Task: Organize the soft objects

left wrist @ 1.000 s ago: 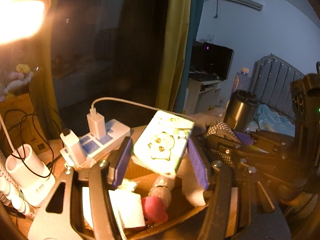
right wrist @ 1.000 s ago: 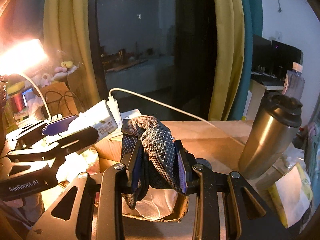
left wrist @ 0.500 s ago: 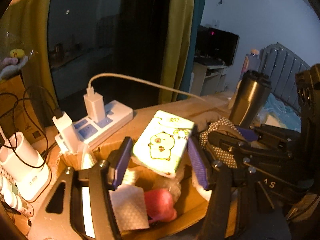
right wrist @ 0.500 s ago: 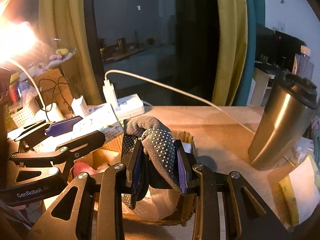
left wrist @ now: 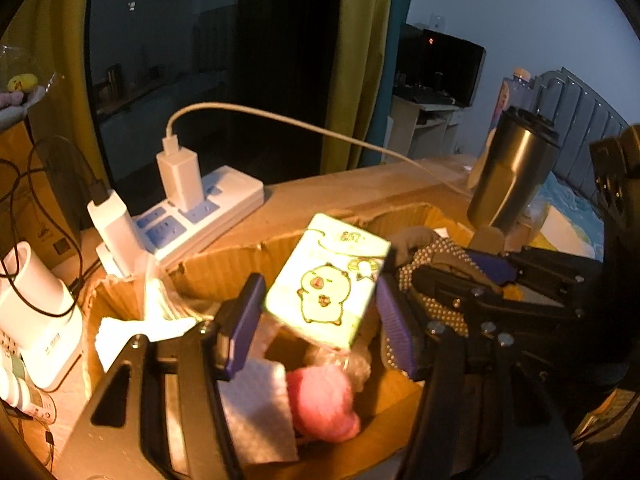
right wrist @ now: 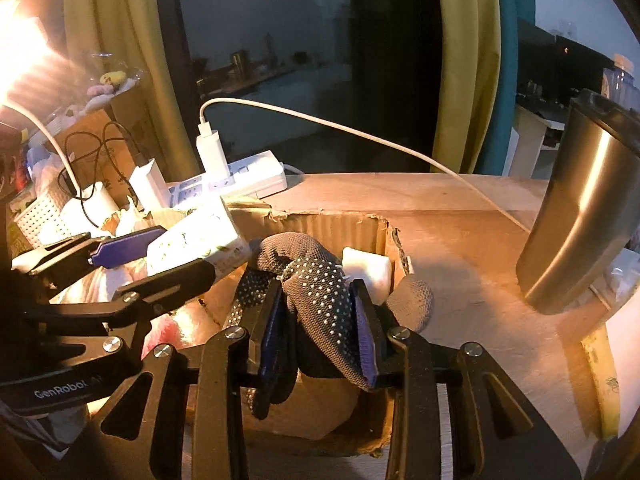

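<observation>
Lowering both loads together, we now have the cardboard box (left wrist: 224,268) filling the near view, where a second ago it sat lower in frame and the bright lamp glared at far left. On the left, our left gripper (left wrist: 320,320) pinches the tissue pack (left wrist: 328,280) just above the box, over the pink soft toy (left wrist: 320,404) and white foam sheet (left wrist: 256,412) already inside. To its right, our right gripper (right wrist: 320,320) holds the dotted glove (right wrist: 316,284); its jaws have just been opening, with the glove between them and the pads touching it. We judge release into the box is imminent. The steel tumbler (right wrist: 580,220) stands on the surface at far right.
</observation>
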Demonstrator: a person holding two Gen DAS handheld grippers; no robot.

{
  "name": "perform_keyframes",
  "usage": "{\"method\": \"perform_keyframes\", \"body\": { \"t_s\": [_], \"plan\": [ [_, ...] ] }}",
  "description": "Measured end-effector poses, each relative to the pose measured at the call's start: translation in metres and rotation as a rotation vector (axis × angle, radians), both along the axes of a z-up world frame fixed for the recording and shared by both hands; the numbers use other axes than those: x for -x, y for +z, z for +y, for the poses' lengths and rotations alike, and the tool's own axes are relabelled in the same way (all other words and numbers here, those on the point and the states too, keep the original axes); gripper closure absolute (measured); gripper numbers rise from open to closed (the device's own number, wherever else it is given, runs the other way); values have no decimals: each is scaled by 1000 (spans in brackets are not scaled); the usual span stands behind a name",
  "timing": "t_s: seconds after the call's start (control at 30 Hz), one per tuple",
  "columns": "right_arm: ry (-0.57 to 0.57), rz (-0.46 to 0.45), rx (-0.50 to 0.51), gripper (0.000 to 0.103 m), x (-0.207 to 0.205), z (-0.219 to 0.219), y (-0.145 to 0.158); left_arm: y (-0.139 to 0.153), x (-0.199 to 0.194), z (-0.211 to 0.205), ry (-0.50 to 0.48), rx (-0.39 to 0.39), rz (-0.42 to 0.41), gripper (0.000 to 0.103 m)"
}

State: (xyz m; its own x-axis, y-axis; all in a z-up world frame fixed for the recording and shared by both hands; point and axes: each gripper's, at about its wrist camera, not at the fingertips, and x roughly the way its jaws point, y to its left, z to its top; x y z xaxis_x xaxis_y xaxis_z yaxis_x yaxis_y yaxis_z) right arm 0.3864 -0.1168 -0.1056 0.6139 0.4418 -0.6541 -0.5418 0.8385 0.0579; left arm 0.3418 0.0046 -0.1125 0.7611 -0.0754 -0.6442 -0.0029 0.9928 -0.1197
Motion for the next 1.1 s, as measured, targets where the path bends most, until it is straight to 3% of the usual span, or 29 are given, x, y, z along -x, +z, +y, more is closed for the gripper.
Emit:
{"method": "perform_keyframes", "body": {
  "t_s": [0.27,0.37,0.43,1.1],
  "plan": [
    [7,-3,-12,48,2,-1,6,13,8,5,38,-10,-26,44],
    [9,-19,-8,45,6,-1,9,20,13,7,47,-10,-44,39],
    [7,-30,-8,44,9,-2,13,25,18,8,52,-7,-58,34],
    [-37,-161,-36,44,61,-20,68,83,80,5,65,-18,-199,29]
  ]
}}
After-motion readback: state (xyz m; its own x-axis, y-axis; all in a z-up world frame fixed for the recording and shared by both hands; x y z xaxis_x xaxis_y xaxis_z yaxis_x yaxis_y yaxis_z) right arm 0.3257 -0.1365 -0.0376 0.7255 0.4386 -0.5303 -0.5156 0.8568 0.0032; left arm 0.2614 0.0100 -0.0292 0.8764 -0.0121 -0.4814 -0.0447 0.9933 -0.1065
